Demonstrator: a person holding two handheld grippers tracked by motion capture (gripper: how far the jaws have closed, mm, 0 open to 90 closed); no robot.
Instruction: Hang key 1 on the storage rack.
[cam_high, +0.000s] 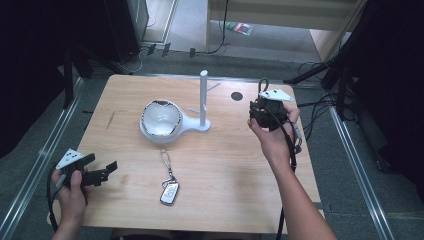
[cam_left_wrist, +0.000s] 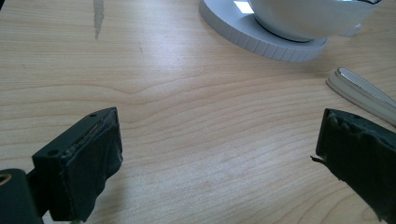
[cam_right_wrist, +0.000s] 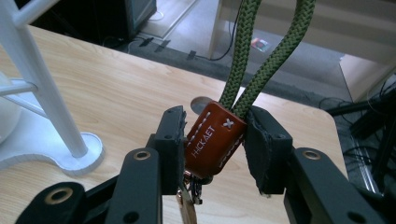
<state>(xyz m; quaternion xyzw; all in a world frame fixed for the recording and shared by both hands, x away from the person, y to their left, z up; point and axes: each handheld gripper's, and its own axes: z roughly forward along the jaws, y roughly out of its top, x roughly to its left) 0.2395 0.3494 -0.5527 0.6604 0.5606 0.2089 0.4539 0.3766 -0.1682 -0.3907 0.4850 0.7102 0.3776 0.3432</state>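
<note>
Gripping a brown leather tab (cam_right_wrist: 215, 140) with white stitching, right gripper (cam_right_wrist: 212, 144) fingers clamped on either side, a green braided cord loop (cam_right_wrist: 261, 51) rising from the tab's top. Held up off the surface (cam_high: 225, 190) near its far right corner, close to the white stand (cam_high: 203, 100) with its upright post and thin side pegs. Looks like hanging work: keychain picked up and lifted, loop not yet over a peg, so the placing remains. Lying flat near the front, still to be dealt with, a second key fob (cam_high: 169, 192) on a metal chain. Hovering low at the front left, left gripper (cam_high: 97, 174), fingers spread wide with nothing between them, padded faces rough and black. Sitting on the stand's ribbed round base, a glossy white bowl (cam_high: 160, 120). Pale wood grain underneath, smooth and matte.
</note>
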